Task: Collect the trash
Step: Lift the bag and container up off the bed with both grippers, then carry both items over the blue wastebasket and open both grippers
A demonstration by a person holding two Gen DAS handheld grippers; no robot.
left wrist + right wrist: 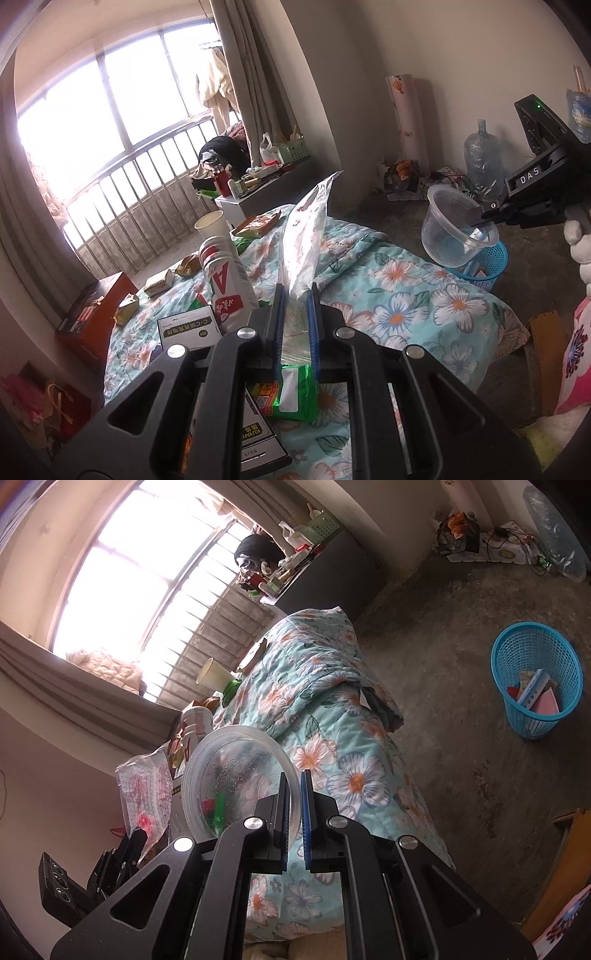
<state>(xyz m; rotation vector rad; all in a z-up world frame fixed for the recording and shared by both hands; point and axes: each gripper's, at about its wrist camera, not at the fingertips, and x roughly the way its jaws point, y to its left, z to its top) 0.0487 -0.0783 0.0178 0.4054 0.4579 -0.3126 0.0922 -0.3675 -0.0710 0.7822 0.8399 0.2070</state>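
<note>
left hand-held gripper (295,295) pinching plastic bag (306,229), right hand-held gripper (294,786) pinching clear bowl (236,775); blue basket (535,679) w/ some trash already; bed (388,280) far edge still littered w/ wrappers, cup.

Floral quilt (399,291): can (225,280), probably wrappers (159,282).

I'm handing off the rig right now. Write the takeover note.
Left gripper: shut on a plastic wrapper, lifted above the bed.
Right gripper: shut on the rim of a clear plastic bowl, off the bed.
Blue basket on the floor already holds some trash.
Left: drop both, then the bottle, paper cup and snack packets.
</note>
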